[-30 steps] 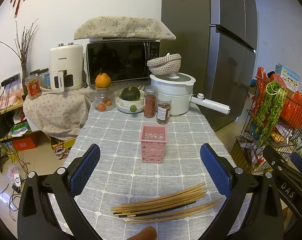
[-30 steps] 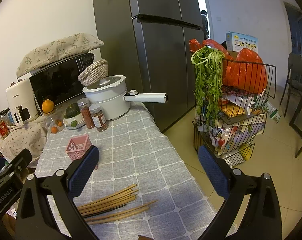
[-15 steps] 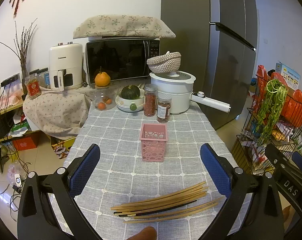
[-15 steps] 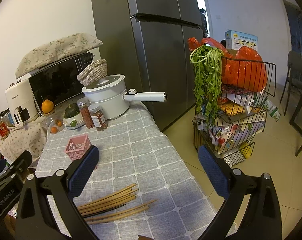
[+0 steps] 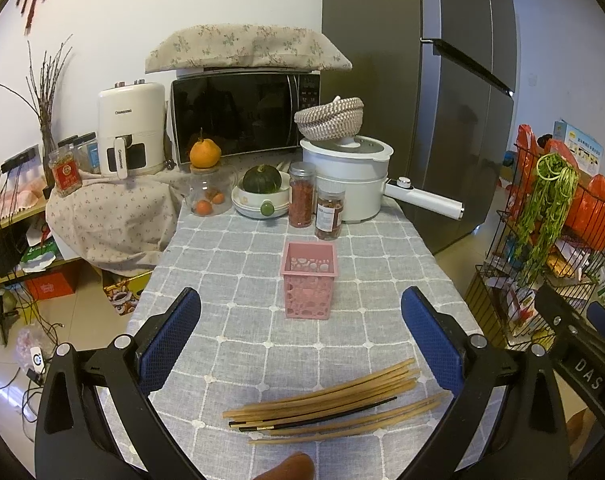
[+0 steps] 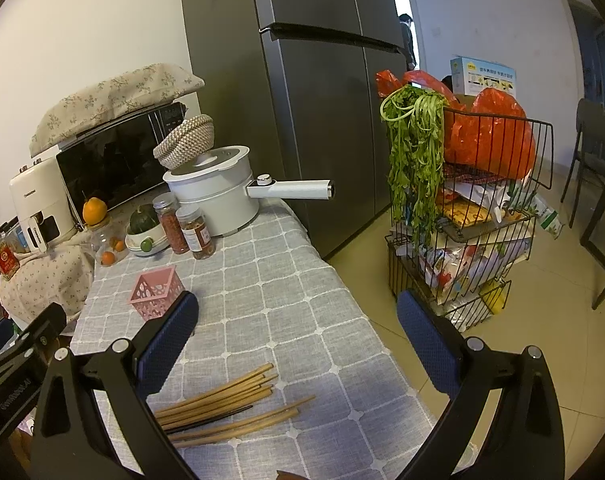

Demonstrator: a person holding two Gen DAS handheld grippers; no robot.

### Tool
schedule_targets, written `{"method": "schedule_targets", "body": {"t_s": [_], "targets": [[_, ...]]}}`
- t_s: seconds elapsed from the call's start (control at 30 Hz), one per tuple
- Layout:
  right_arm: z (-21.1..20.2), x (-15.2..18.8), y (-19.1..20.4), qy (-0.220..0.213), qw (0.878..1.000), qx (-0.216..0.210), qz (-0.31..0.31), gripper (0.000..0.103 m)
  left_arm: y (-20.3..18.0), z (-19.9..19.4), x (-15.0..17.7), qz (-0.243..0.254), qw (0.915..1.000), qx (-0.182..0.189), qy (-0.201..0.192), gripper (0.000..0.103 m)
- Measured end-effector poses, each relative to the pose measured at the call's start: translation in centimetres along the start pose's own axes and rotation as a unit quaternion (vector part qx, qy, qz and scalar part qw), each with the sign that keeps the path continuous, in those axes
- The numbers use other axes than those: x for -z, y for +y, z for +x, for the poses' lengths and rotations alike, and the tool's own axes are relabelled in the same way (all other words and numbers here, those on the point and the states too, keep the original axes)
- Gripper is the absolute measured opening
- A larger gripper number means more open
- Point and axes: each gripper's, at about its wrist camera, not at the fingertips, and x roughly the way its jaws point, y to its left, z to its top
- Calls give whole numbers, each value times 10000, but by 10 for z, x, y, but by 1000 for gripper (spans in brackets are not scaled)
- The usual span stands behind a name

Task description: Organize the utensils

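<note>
Left wrist view shows the task not yet begun: the pink basket [image 5: 309, 282] stands empty in the middle of the table [image 5: 238, 280], and every one of the chopsticks [image 5: 326, 404] lies loose in front of the basket, toward the near edge. All of them are left to gather and stand in the basket. The left tool [image 5: 301, 340] hangs wide apart above the chopsticks, holding nothing. The right tool [image 6: 297, 344], also spread wide and empty, sits to the right of the basket, half over the table's edge. The chopsticks are thin, slightly bowed wooden sticks, one pair dark. The basket is square plastic with perforated walls. A grey checked woven cloth covers the table.
</note>
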Motion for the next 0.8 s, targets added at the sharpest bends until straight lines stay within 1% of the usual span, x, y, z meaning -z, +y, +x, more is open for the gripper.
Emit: {"method": "schedule_targets", "body": {"t_s": [0.07,0.13,0.17,0.2,0.23,0.27,0.3,0.37,0.4,0.43,0.47,0.5,0.53,0.57,0.6,0.63,0.67,0.7,0.73,0.77,0.8], "targets": [[1,-2,-3,32,10000,-13,87,97,-3,3,1,31,10000,25,68,96],[2,-4,-8,58,9997,-35,230,97,-8,11,1,153,9994,120,277,96],[2,-4,-12,88,9993,-53,348,97,-11,18,1,252,9985,209,436,96],[4,-6,-16,124,9989,-75,446,97,-16,29,1,424,9957,395,722,96],[6,-6,-24,214,9974,-117,679,97,-21,40,1,562,9921,559,973,96],[9,-6,-30,296,9957,-164,862,97,-28,56,3,729,9853,789,1326,96],[14,-6,-38,428,9925,-255,1114,97,-33,69,4,826,9797,932,1573,96],[23,-4,-51,692,9852,-469,1499,97,-47,102,11,1055,9640,1164,2147,96],[32,-1,-60,917,9776,-651,1778,97,-56,120,15,1216,9533,1271,2453,96],[37,1,-65,1033,9739,-713,1893,97,-63,131,19,1322,9449,1371,2664,96],[45,4,-71,1223,9670,-801,2086,97,-72,145,24,1438,9346,1488,2893,96],[50,6,-75,1335,9627,-860,2192,97,-81,156,29,1553,9261,1561,3064,96],[59,11,-82,1539,9539,-980,2384,97,-91,169,33,1709,9178,1564,3223,95],[66,14,-87,1718,9455,-1082,2544,97,-101,181,37,1861,9115,1507,3344,92],[73,18,-92,1883,9373,-1169,2689,97,-105,188,40,1934,9074,1454,3437,84],[82,25,-98,2124,9239,-1270,2920,97,-111,202,46,2010,8950,1462,3703,79],[87,29,-102,2250,9163,-1309,3045,97,-116,212,52,2020,8842,1527,3926,72],[92,32,-105,2359,9099,-1338,3138,97,-120,220,55,2022,8748,1570,4112,67],[96,36,-107,2452,9049,-1362,3201,97,-122,229,61,2069,8645,1549,4311,65],[99,38,-108,2540,9004,-1378,3253,97,-125,234,64,2134,8606,1496,4375,63],[102,40,-109,2606,8974,-1376,3283,97,-126,237,65,2185,8587,1471,4397,63]]}}
